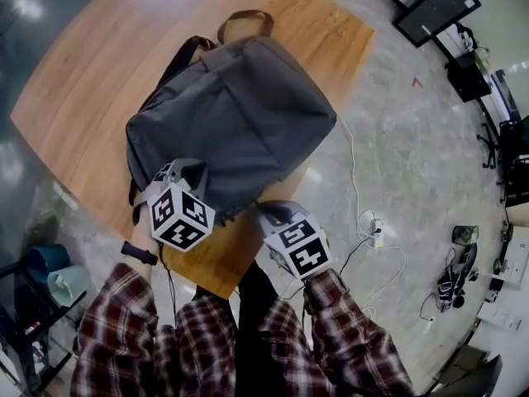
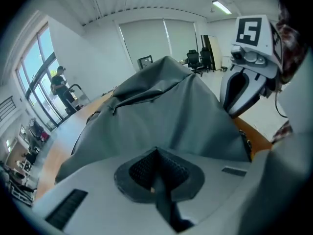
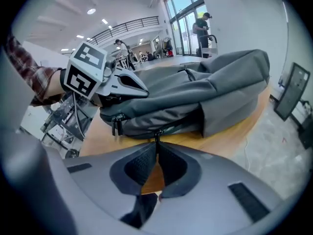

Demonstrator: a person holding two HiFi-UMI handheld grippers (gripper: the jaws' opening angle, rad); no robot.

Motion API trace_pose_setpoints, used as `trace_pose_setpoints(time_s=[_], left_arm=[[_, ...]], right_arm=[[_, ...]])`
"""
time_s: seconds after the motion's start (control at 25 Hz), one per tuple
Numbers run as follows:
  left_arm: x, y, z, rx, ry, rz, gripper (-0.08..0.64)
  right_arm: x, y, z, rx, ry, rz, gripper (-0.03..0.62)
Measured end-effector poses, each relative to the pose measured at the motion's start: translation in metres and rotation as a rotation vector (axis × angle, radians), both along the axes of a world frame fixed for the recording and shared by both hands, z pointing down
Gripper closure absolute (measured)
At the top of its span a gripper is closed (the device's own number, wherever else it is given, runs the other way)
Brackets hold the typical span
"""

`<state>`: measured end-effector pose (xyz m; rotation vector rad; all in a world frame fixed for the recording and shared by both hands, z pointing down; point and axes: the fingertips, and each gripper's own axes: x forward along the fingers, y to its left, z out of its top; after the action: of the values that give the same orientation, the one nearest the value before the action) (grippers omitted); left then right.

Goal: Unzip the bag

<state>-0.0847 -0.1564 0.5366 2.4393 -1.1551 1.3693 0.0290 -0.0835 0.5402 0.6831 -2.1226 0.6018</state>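
On the wooden table a grey bag lies flat, its carry handle at the far end and its near end close to the table edge in front of the person. Both grippers are at that near end, a little apart from each other.

The left gripper sits at the bag's near left corner. In the left gripper view its jaws are pressed together with their tips sunk into the grey fabric, so it seems to pinch the bag there; how much cloth lies between the pads cannot be made out. The right gripper shows at that view's right, beside the bag.

The right gripper is at the bag's near side, just above the table edge. In the right gripper view its jaws are closed on a small dark zip pull that hangs from the zip line along the bag's side. Further along the same zip line a pair of pulls dangles, below the left gripper.

The person's checked sleeves fill the bottom of the head view. On the floor to the right lies a white cable with a power strip. Another person stands by the windows, well beyond the table.
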Motion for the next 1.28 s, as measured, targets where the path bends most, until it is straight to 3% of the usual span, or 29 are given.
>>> trace_pose_setpoints(time_s=[0.08, 0.2, 0.4, 0.52, 0.6, 0.64, 0.72, 0.88, 0.96, 1.08, 1.28], left_arm=[[-0.002, 0.009, 0.001, -0.011, 0.031, -0.07, 0.554], [-0.009, 0.028, 0.002, -0.077, 0.105, -0.247, 0.554], [-0.005, 0.06, 0.006, -0.293, 0.296, -0.561, 0.554], [0.006, 0.069, 0.008, -0.398, 0.419, -0.666, 0.554], [0.012, 0.072, 0.008, -0.44, 0.461, -0.68, 0.554], [0.015, 0.073, 0.006, -0.449, 0.462, -0.648, 0.554], [0.027, 0.071, -0.009, -0.405, 0.429, -0.474, 0.554], [0.074, 0.023, -0.067, -0.041, 0.355, -0.063, 0.554], [0.095, 0.0, -0.069, 0.06, 0.267, 0.112, 0.554], [0.112, -0.02, -0.048, 0.054, 0.162, 0.283, 0.554], [0.116, -0.026, -0.025, -0.04, 0.23, 0.328, 0.554]], right_arm=[[0.006, -0.006, 0.001, 0.028, 0.025, -0.01, 0.569], [0.01, -0.018, 0.0, 0.039, 0.026, -0.008, 0.569], [0.009, -0.038, 0.005, 0.06, 0.042, -0.038, 0.569], [0.009, -0.053, 0.007, 0.071, 0.035, -0.026, 0.569], [0.008, -0.06, 0.008, 0.064, 0.022, -0.02, 0.569], [0.008, -0.061, 0.009, 0.05, 0.01, -0.015, 0.569], [0.009, -0.06, 0.007, 0.01, -0.028, 0.0, 0.569], [0.013, -0.06, 0.003, -0.079, -0.113, 0.059, 0.569], [0.013, -0.059, 0.004, -0.127, -0.148, 0.092, 0.569], [0.012, -0.057, 0.005, -0.181, -0.176, 0.123, 0.569], [0.016, -0.043, 0.01, -0.252, -0.203, 0.166, 0.571]])
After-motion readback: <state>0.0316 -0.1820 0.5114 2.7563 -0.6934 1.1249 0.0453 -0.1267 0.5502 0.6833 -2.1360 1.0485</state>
